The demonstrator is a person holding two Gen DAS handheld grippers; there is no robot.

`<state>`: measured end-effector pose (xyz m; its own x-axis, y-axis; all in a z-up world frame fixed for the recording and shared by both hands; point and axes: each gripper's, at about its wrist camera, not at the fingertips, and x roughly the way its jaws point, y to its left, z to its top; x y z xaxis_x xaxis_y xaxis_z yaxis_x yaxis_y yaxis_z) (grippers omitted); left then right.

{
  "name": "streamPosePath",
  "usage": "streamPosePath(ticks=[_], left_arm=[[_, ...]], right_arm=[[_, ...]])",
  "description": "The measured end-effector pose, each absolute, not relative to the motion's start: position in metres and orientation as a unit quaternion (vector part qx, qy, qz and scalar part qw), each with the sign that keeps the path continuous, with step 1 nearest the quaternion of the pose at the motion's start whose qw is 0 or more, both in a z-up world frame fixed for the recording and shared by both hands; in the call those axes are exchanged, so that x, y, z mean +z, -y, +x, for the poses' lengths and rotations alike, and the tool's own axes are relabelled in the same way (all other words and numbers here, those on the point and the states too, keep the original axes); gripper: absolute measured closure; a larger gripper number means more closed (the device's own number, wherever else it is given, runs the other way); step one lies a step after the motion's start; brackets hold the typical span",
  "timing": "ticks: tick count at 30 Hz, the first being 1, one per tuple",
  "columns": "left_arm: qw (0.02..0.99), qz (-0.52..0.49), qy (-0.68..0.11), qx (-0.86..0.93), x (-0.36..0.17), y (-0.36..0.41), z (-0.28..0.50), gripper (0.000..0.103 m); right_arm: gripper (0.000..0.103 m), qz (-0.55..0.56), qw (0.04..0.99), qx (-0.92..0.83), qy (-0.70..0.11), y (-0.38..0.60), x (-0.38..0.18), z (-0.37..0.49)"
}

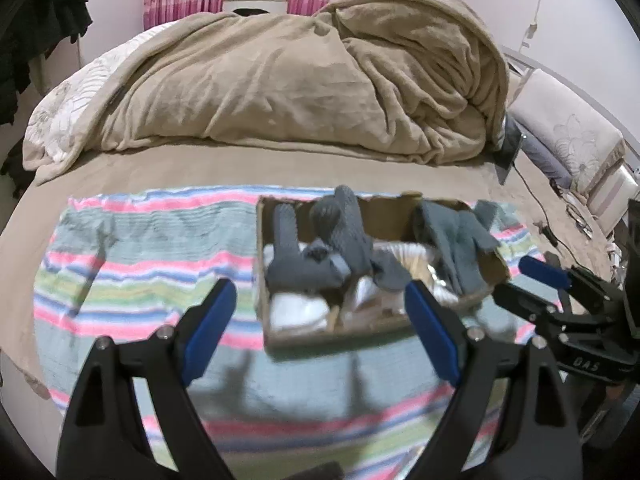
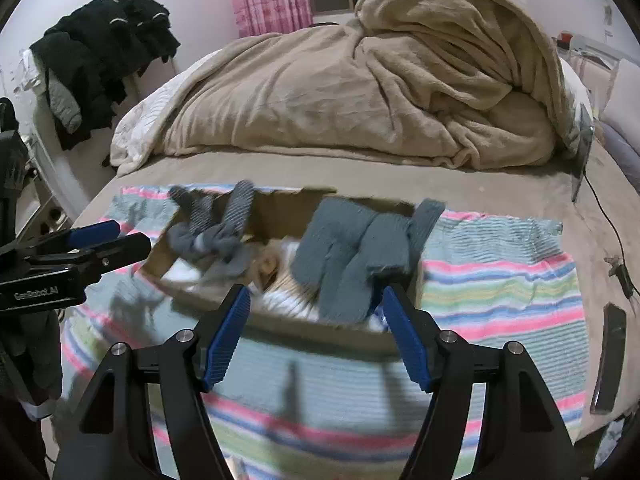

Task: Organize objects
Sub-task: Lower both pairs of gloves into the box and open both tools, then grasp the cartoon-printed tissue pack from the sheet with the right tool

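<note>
Grey knitted gloves are what I am sorting here: a darker grey ribbed pair point(image 1: 320, 248) lies knotted across the left half of the open brown cardboard box point(image 1: 304, 336), and a lighter blue-grey pair point(image 2: 352, 256) is draped over the right half, its cuffs hanging near the front wall. The box sits on a pastel striped towel point(image 1: 140, 240) spread over the tan bed sheet point(image 1: 168, 168), with a heaped beige fleece blanket point(image 1: 304, 76) well behind it. My left gripper point(image 1: 320, 320) is released, its blue pads wide apart, and it hovers low just in front of the box's near wall, pointing level toward the far side. My right gripper point(image 2: 316, 332) is likewise released and empty, hanging just before the near-right part of the box, with the lighter pair's cuffs just beyond its right pad. Both views are smeared, so I judge the rig is in motion. My guess is that the next step is taking a glove. To do it well I would come down over one pair only, pinch a thick bunched part rather than a single finger, and lift straight up so the soft knit does not snag the cardboard rim or drag the pale items point(image 1: 296, 312) underneath. Those I cannot identify.
</note>
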<state>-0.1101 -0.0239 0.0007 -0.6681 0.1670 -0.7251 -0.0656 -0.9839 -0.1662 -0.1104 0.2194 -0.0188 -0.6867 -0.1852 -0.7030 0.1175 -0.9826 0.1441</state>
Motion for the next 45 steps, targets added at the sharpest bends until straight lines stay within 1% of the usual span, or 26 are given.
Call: streamPosePath(ticks=[9,13,26,33,40,41,42,43,45], left_arm=[[0.057,-0.404,0.066,0.911,0.002,0.033,-0.057,0.016],[0.054,-0.415,0.078,0.905,-0.008,0.039,-0.04,0.016],[0.056,-0.457,0.088,0.883,-0.049,0.044,-0.003,0.016],[0.05,-0.47,0.091,0.877,-0.061,0.051,0.005,0.016],[0.05,-0.481,0.093,0.871,-0.07,0.053,0.009,0.016],[0.051,-0.481,0.092,0.87,-0.07,0.052,0.009,0.016],[0.053,-0.481,0.092,0.87,-0.07,0.051,0.008,0.016],[0.053,-0.482,0.092,0.87,-0.07,0.05,0.008,0.016],[0.056,-0.482,0.091,0.87,-0.069,0.048,0.007,0.016]], right_arm=[[0.03,0.411,0.105,-0.905,0.03,-0.2,-0.032,-0.075],[0.023,0.427,0.116,-0.896,0.024,-0.191,-0.043,-0.063],[0.023,0.509,0.185,-0.841,-0.006,-0.146,-0.101,-0.03],[0.023,0.535,0.197,-0.82,-0.039,-0.124,-0.123,-0.019],[0.023,0.549,0.202,-0.809,-0.052,-0.12,-0.136,-0.017],[0.025,0.551,0.202,-0.808,-0.052,-0.12,-0.138,-0.017],[0.029,0.551,0.2,-0.808,-0.052,-0.121,-0.138,-0.016],[0.036,0.551,0.2,-0.809,-0.05,-0.122,-0.137,-0.016],[0.036,0.546,0.197,-0.812,-0.05,-0.125,-0.133,-0.015]])
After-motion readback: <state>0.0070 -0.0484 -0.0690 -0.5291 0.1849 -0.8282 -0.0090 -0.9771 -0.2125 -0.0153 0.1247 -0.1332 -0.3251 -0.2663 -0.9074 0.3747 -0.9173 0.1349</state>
